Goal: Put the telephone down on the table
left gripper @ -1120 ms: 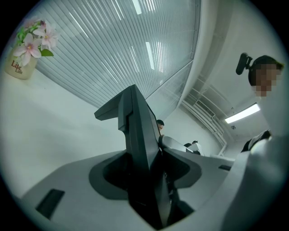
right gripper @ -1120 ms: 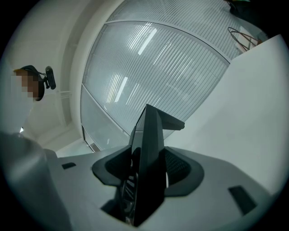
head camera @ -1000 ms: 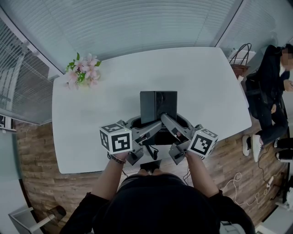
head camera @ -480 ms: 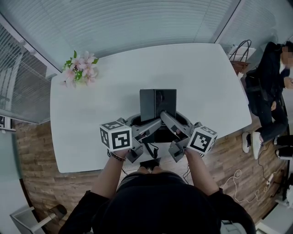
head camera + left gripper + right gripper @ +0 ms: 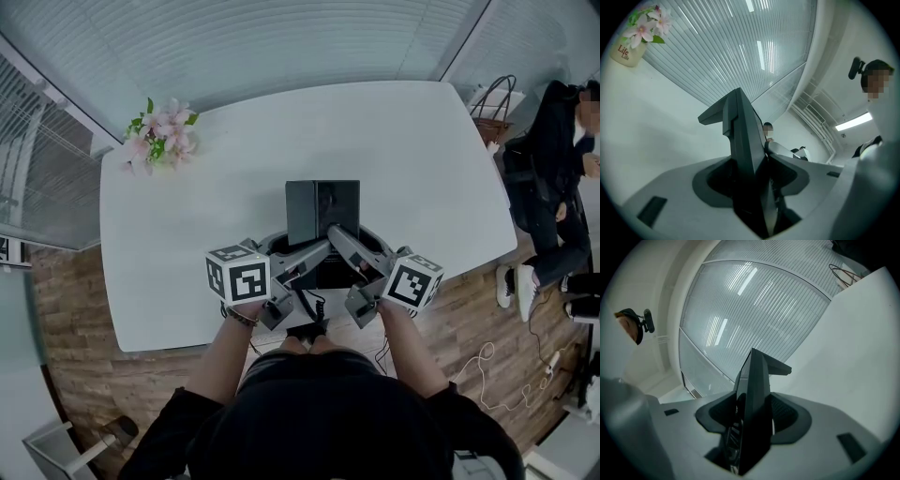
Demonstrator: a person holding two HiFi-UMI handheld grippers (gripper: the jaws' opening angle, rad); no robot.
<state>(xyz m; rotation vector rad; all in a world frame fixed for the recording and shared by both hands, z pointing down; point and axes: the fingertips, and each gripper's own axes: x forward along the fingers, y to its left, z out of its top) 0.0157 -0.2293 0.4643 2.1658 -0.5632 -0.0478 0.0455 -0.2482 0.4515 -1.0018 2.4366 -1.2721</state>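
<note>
Jaws of the left gripper (image 5: 751, 180) stand fairly wide yet clamped: the pads press on both faces of the black phone (image 5: 743, 140), which rises edge-on between them. The right gripper (image 5: 749, 427) does the same from the other side, its jaws closed on the phone's dark slab, with a ribbed part showing low in the gap. In the head view the two grippers meet in a V over the near rim of the white table (image 5: 412, 159), the left one coming in from the left and the right one from the right. The phone sits at their tips, its square body reaching ahead of them over the tabletop. Whether its underside touches the table I cannot tell. Far ahead and to the left of the left gripper, near the table's far left corner, pink flowers (image 5: 161, 141) stand in a small cream pot (image 5: 627, 51). Far to the right of the right gripper, past the table's right end, a bag (image 5: 492, 122) with dark loop handles shows. Just beyond it is a person (image 5: 553, 197) in dark clothes, over the wood floor (image 5: 75, 309). Ribbed blinds (image 5: 281, 47) close the room behind the table
</note>
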